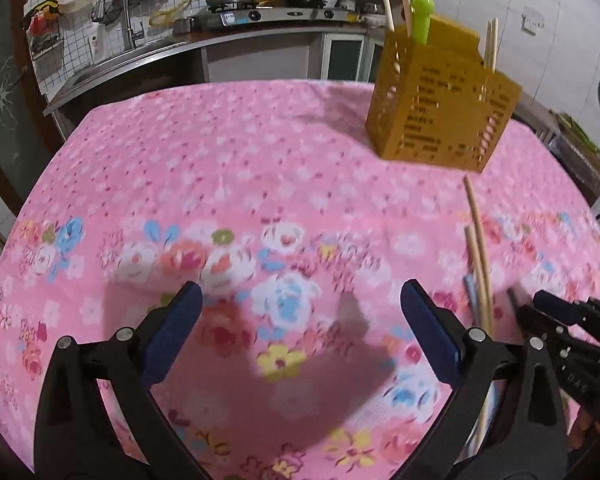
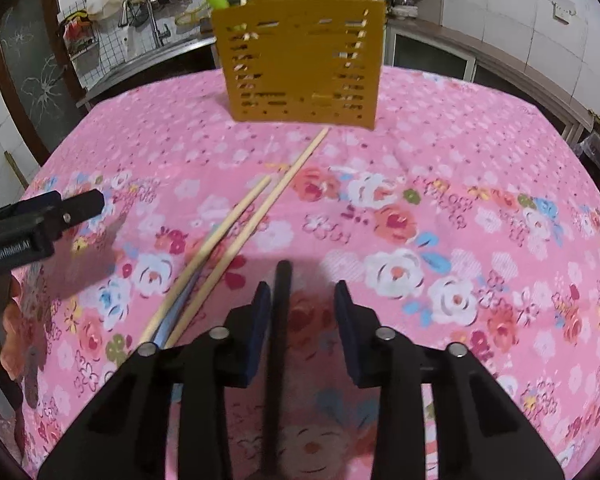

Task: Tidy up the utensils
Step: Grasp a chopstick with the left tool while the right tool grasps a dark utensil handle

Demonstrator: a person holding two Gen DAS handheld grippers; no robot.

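Hovering over the pink floral tablecloth point(image 1: 260, 152), left gripper point(image 1: 300, 320) jaws wide apart, nothing held; yellow utensil holder point(image 1: 440, 112) near far right corner. Right wrist: right gripper point(image 2: 302, 332) jaws apart around black stick point(image 2: 280, 320), chopsticks point(image 2: 236, 232) lying just left.

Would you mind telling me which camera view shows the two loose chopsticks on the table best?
The right wrist view: the chopsticks lie near the centre, sharp and visible along most of their length, pointing toward the yellow holder. In the left wrist view they sit at the right edge, blurred and partly hidden behind the left gripper.
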